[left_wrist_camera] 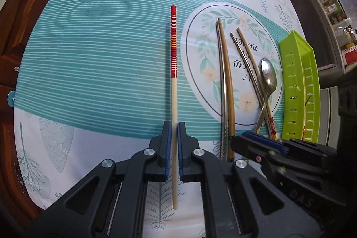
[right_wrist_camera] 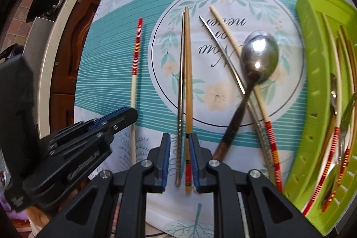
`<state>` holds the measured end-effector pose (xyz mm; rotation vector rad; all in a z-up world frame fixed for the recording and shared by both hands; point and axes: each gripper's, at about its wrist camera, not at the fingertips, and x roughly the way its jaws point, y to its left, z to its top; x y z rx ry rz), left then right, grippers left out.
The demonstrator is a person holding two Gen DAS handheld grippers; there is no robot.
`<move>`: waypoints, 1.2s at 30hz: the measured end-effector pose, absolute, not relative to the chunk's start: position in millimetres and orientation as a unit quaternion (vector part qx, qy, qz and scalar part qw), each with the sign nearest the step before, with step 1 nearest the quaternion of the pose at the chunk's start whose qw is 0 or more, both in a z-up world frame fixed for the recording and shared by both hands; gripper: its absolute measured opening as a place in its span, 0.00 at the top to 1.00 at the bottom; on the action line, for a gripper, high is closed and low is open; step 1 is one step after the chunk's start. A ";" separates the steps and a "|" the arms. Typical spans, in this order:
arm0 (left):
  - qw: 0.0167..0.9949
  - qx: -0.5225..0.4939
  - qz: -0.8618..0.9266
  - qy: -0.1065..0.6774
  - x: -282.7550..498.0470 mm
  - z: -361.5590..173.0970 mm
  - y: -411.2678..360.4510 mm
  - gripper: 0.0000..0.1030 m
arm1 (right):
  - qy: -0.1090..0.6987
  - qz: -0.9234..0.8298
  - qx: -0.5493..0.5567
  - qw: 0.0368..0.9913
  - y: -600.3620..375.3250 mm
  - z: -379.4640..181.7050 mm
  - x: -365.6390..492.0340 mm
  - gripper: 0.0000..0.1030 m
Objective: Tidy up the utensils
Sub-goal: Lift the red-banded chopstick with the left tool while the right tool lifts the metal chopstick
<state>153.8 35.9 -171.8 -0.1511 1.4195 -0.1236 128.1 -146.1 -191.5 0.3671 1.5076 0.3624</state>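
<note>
Green basket (right_wrist_camera: 312, 73) part-filled (chopsticks, spoons); left claw (left_wrist_camera: 174, 126) clamps the red-striped chopstick (left_wrist_camera: 173, 41), right claw (right_wrist_camera: 179, 137) straddles a chopstick pair (right_wrist_camera: 186, 73), grip unclear; spoon (right_wrist_camera: 260, 57) remains.

On the table (right_wrist_camera: 125, 86), a cream chopstick with red-striped end (left_wrist_camera: 173, 73) lies left of a paired steel chopstick (right_wrist_camera: 181, 73) and brown bamboo chopstick (right_wrist_camera: 188, 73). Right of these, a steel spoon (right_wrist_camera: 258, 59) crosses two chopsticks; the slotted green plastic basket (right_wrist_camera: 312, 41) stands farthest right, utensils inside.
</note>
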 end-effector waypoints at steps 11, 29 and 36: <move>0.759 -0.094 -0.074 0.640 143.6 -163.7 65.9 0.97 | 0.691 0.130 0.147 0.695 -122.3 -199.1 133.7 0.84; 0.761 -0.117 -0.080 0.634 138.3 -158.5 99.6 0.97 | 0.697 0.045 -0.007 0.715 -63.7 -193.4 146.5 0.84; 0.749 -0.119 -0.086 0.646 134.6 -169.2 95.1 0.97 | 0.694 0.043 -0.020 0.718 -57.5 -191.7 150.6 0.94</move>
